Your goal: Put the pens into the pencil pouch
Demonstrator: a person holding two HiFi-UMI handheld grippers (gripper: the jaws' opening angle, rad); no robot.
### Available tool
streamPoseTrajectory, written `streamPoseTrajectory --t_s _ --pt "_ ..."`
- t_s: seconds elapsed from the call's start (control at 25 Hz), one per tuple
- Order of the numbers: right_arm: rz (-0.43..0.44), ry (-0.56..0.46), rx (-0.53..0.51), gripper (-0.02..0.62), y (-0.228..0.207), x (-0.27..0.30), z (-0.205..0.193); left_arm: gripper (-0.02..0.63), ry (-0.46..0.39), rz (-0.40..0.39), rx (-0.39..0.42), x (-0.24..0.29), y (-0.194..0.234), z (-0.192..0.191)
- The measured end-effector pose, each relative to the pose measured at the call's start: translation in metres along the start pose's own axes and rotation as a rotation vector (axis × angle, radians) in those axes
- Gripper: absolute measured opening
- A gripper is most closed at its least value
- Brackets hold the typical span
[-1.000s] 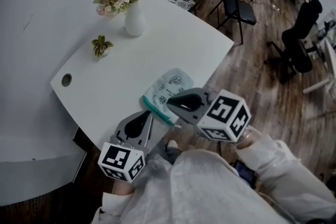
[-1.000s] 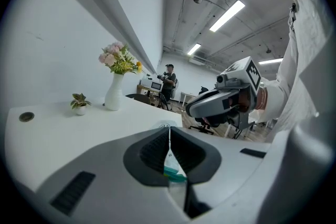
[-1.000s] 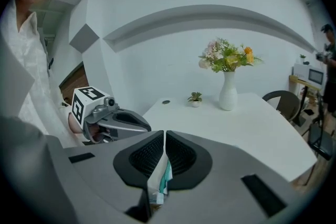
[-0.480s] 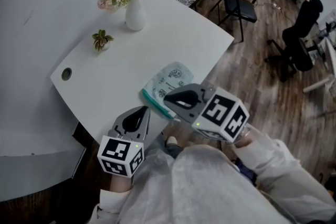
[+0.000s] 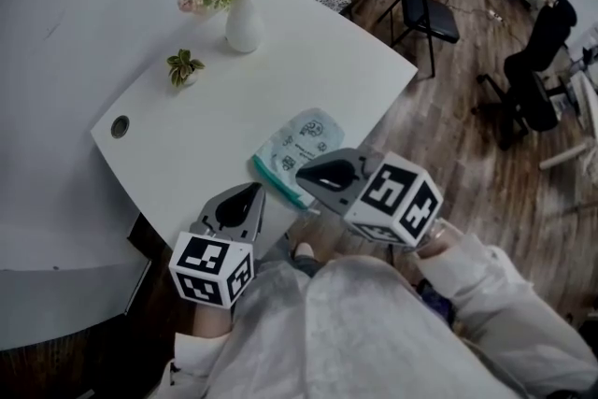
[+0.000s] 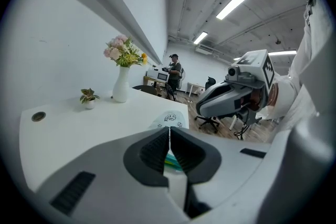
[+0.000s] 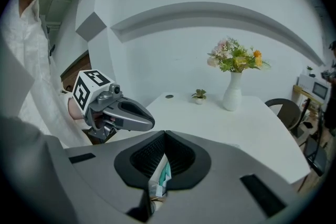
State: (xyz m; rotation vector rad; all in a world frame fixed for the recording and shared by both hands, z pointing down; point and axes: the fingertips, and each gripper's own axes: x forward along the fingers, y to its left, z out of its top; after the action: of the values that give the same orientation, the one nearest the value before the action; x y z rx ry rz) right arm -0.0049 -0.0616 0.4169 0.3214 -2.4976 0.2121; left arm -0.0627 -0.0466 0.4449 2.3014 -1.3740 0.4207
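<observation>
The pencil pouch point(image 5: 297, 149), white with a teal edge and small printed figures, lies flat on the white table point(image 5: 215, 107) near its front edge. No loose pen shows anywhere. My right gripper point(image 5: 301, 178) hovers over the pouch's near edge. Its jaws are closing, the tips meeting, with nothing seen between the pads. In the right gripper view point(image 7: 164, 132) the pouch point(image 7: 160, 178) shows below the jaws. My left gripper point(image 5: 254, 192) stays just left of the pouch, shut and empty. Beyond its tips point(image 6: 169, 131) in the left gripper view lies the pouch point(image 6: 170, 119).
A white vase of flowers point(image 5: 243, 25) and a tiny potted plant point(image 5: 184, 67) stand at the table's far side, and a cable hole point(image 5: 120, 127) sits at its left. Black chairs point(image 5: 425, 14) stand on the wooden floor to the right. A curved white wall runs along the left.
Both grippers have barely shifted over the table's near edge. The pouch lies where it did.
</observation>
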Motion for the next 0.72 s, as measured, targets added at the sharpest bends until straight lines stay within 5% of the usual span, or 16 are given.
streamPoseTrajectory --t_s 0.72 --pt "-0.068 -0.126 0.061 0.006 0.001 0.003 0.018 0.012 -0.013 0.023 -0.048 -0.007 0.009 -0.002"
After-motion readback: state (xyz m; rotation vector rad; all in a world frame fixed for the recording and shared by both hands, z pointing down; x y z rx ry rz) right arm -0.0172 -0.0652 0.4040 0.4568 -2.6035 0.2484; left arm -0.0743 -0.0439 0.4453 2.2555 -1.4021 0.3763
